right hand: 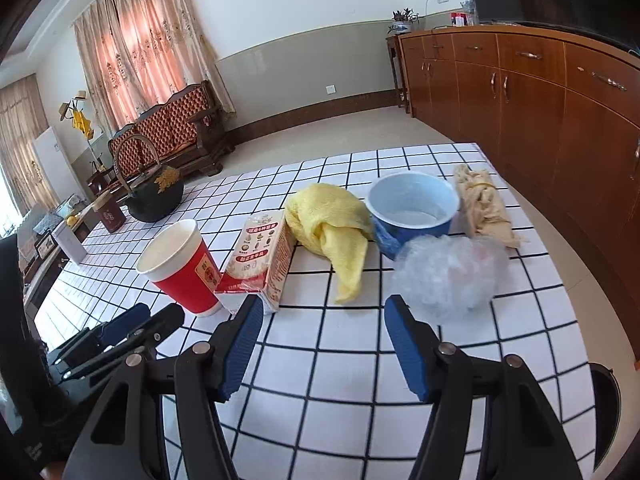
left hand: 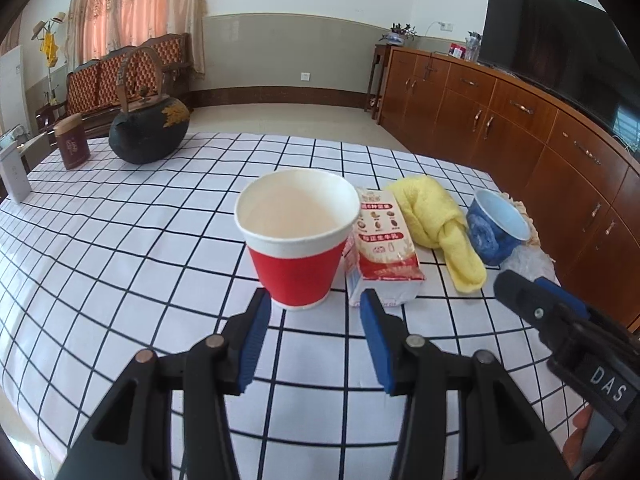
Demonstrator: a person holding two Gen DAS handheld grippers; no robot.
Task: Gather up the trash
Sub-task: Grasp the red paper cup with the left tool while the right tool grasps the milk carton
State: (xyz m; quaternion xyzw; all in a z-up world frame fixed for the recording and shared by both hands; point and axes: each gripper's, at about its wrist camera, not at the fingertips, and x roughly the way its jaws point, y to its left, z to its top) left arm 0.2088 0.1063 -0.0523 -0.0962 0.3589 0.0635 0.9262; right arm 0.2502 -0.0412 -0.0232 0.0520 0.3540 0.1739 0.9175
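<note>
A red and white paper cup (left hand: 298, 236) (right hand: 182, 268) stands upright on the checked tablecloth (left hand: 140, 240). Beside it lies a milk carton (left hand: 384, 248) (right hand: 260, 258), then a yellow cloth (left hand: 440, 228) (right hand: 332, 224), a blue bowl (left hand: 498, 226) (right hand: 412, 208), a crumpled clear plastic bag (right hand: 448, 272) and a beige bundle (right hand: 484, 204). My left gripper (left hand: 316, 298) is open just in front of the cup, nothing between its fingers. My right gripper (right hand: 324, 306) is open, short of the carton and the plastic bag; it shows at the right edge of the left wrist view (left hand: 536, 292).
A black teapot (left hand: 148, 128) (right hand: 154, 192), a brown tin (left hand: 72, 142) and a white box (left hand: 14, 172) stand at the table's far left. Wooden cabinets (left hand: 520, 128) (right hand: 540, 92) run along the right, a sofa (right hand: 172, 128) behind. A dark bin opening (right hand: 604, 408) shows at bottom right.
</note>
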